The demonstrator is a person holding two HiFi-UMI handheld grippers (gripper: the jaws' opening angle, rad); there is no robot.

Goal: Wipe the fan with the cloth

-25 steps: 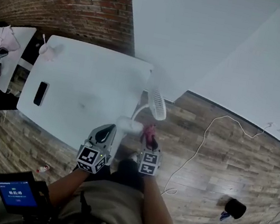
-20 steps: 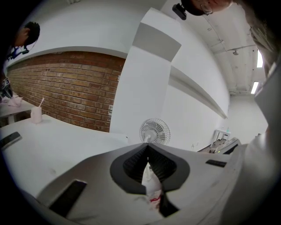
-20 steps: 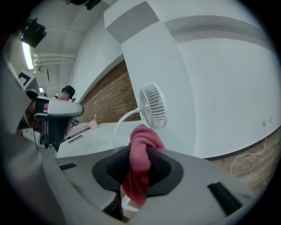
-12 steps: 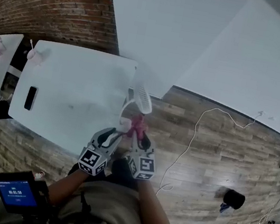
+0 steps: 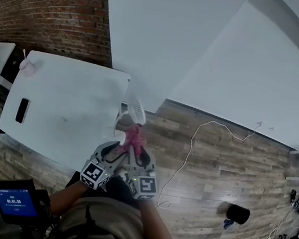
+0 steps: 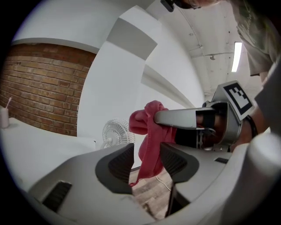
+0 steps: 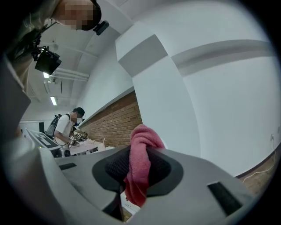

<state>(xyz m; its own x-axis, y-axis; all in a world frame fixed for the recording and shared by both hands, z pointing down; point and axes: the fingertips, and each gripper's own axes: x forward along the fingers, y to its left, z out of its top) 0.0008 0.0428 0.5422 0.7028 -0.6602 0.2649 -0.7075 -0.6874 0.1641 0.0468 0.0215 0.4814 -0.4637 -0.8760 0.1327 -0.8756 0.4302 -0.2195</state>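
Observation:
A small white fan [image 5: 136, 109] stands at the right edge of the white table [image 5: 66, 101]; the left gripper view shows the fan [image 6: 116, 133] beyond the jaws. My right gripper [image 5: 138, 153] is shut on a pink cloth [image 5: 134, 136], held up just in front of the fan. In the right gripper view the cloth [image 7: 140, 151] is pinched in the right gripper [image 7: 139, 165]. My left gripper [image 5: 111, 150] sits close beside it; its jaws have just been opening. The cloth [image 6: 151, 136] hangs between the left gripper [image 6: 147, 160] pads without being pressed.
A dark phone [image 5: 22, 110] lies on the table's left part, and a small pink-white item [image 5: 28, 66] at its back corner. A white cable [image 5: 204, 132] and a black object [image 5: 236, 212] lie on the wood floor. A person [image 7: 66, 127] works at another table.
Both grippers have moved up toward the fan's head, and the pink cloth has risen with the right one. The left gripper's jaws have opened.

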